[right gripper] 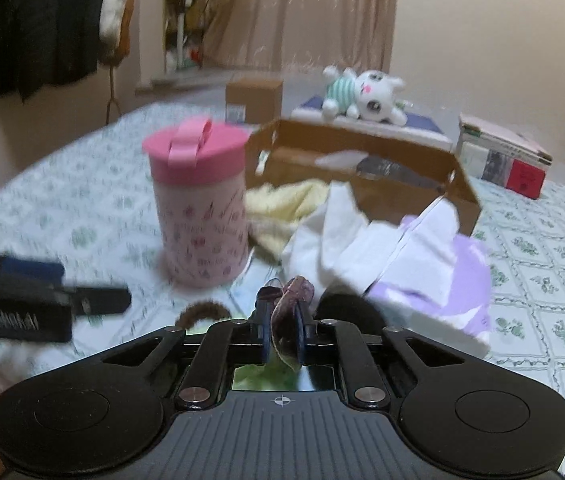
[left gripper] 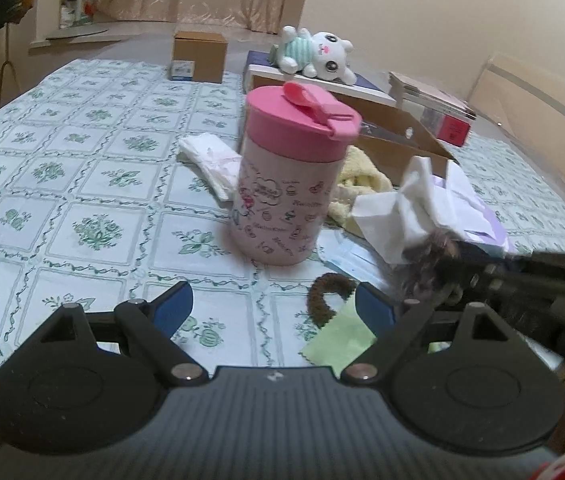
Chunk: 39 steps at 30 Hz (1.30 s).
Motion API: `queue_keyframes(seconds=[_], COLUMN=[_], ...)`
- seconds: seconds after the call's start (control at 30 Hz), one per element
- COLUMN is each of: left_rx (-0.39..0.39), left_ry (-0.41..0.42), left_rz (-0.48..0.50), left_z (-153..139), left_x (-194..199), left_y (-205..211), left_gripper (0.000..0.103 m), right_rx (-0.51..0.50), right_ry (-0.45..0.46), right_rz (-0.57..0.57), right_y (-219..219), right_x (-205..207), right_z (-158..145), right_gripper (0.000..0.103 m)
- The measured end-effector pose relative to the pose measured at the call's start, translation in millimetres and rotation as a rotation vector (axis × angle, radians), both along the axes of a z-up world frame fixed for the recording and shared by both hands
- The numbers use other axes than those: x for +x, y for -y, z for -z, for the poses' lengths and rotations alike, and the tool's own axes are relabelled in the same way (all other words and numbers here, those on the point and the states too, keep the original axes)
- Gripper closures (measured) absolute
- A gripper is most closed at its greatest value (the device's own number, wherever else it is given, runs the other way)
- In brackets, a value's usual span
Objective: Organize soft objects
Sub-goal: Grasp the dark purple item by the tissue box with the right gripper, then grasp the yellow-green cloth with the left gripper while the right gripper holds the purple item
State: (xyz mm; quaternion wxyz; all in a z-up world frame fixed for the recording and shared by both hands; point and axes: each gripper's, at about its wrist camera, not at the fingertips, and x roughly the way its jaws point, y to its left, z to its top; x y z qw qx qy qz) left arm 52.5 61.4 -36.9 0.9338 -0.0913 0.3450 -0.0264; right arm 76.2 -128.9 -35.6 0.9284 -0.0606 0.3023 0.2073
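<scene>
two grippers over a patterned tablecloth (left gripper: 82,200). lower centre of the left view: left gripper (left gripper: 272,308), jaws spread, nothing between them; brown hair tie (left gripper: 322,296) just inside its right finger. right view, lower centre: right gripper (right gripper: 282,332) pinches a purple scrunchie (right gripper: 288,320).

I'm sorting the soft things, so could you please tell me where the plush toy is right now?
The plush toy lies on its side on a dark blue box at the far end of the table, behind the open cardboard box and right of the small brown carton.
</scene>
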Motion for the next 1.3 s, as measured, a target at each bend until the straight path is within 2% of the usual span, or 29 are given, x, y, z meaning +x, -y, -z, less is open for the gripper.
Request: queue_keyframes(seconds=[0.2, 0.37, 0.43, 0.5, 0.7, 0.8, 0.87, 0.93, 1.03, 1.1, 1.3], left_rx=[0.025, 0.061, 0.087, 0.102, 0.169, 0.196, 0.196, 0.205, 0.214, 0.222, 0.174], left_ry=[0.003, -0.018, -0.026, -0.035, -0.039, -0.051, -0.079, -0.085, -0.086, -0.088, -0.063], left_rz=[0.126, 0.236, 0.268, 0.296, 0.373, 0.399, 0.400, 0.399, 0.379, 0.357, 0.309], left_z=[1.8, 14.2, 20.9, 26.3, 38.3, 44.3, 49.2, 52.2, 51.6, 49.1, 28.4], left_x=[0.2, 7.2, 10.7, 13.8, 19.5, 23.1, 27.3, 28.7, 28.6, 28.8, 19.6], left_y=[26.1, 58.2, 71.5, 82.8, 110.4, 120.2, 123.1, 124.3, 122.0, 116.9, 90.4], left_gripper=[0.016, 0.016, 0.020, 0.029, 0.043, 0.044, 0.050, 0.052, 0.068, 0.094, 0.096], right_rx=[0.098, 0.114, 0.113, 0.114, 0.116, 0.121, 0.124, 0.128, 0.137, 0.141, 0.151], right_ry=[0.053, 0.070, 0.074, 0.071, 0.051, 0.048, 0.049, 0.050, 0.059, 0.064, 0.080], right_rz=[0.056, 0.120, 0.141, 0.154, 0.174, 0.175, 0.176, 0.178, 0.178, 0.178, 0.170], right_y=[39.3, 69.4, 78.3, 85.6, 97.9, 98.6, 99.3, 99.6, 100.5, 100.9, 98.6], right_x=[-9.5, -16.4, -17.7, -18.3, -16.4, -16.8, -16.0, -16.3, -16.1, -16.4, -21.1], right_z=[-30.7, -40.4, -41.3, -40.7, -32.2, -30.2, -29.5, -30.5, -32.3, -33.9, -41.6], right_gripper=[0.091, 0.091, 0.091, 0.091, 0.091, 0.091, 0.091, 0.091, 0.091, 0.091, 0.091])
